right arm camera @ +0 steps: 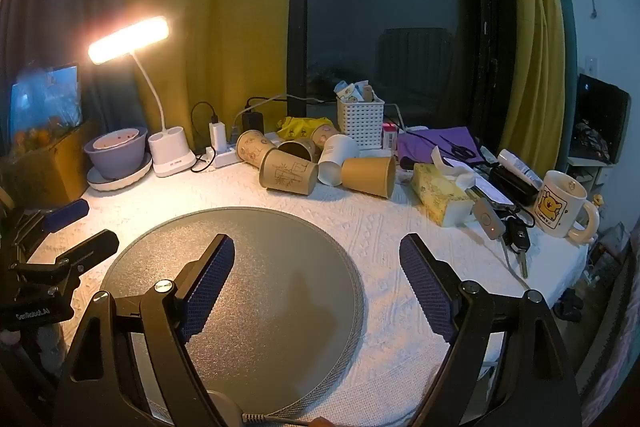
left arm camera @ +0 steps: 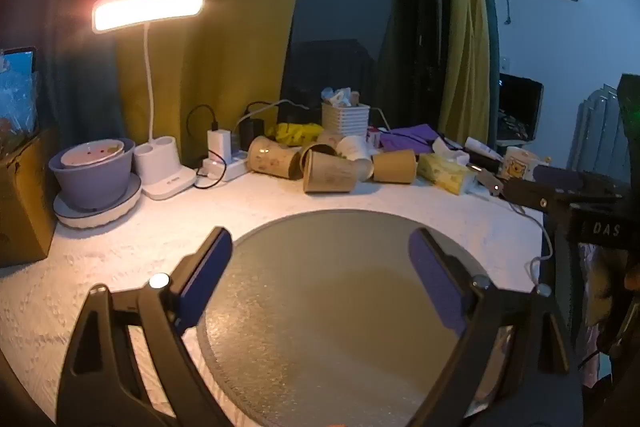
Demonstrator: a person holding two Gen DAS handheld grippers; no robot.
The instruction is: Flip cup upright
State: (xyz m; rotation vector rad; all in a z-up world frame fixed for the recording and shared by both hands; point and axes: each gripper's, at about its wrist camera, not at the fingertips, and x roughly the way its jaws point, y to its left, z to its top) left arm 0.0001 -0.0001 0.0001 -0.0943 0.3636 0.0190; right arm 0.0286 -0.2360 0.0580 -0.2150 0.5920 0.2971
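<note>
While both grippers hang wide open and empty over the round mat [right arm camera: 248, 267], I'm only at the approach. Beyond the mat, paper cups [right arm camera: 289, 171] lie toppled; next I reach and pinch one.

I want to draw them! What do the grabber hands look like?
Each one is a black frame with triangle-shaped holes, silver round screws, and two flat blue fingers with bumpy pads. See the left gripper and right gripper. White letters mark their sides: "DAS" on one, "GenRobot.AI" on the other.
</note>
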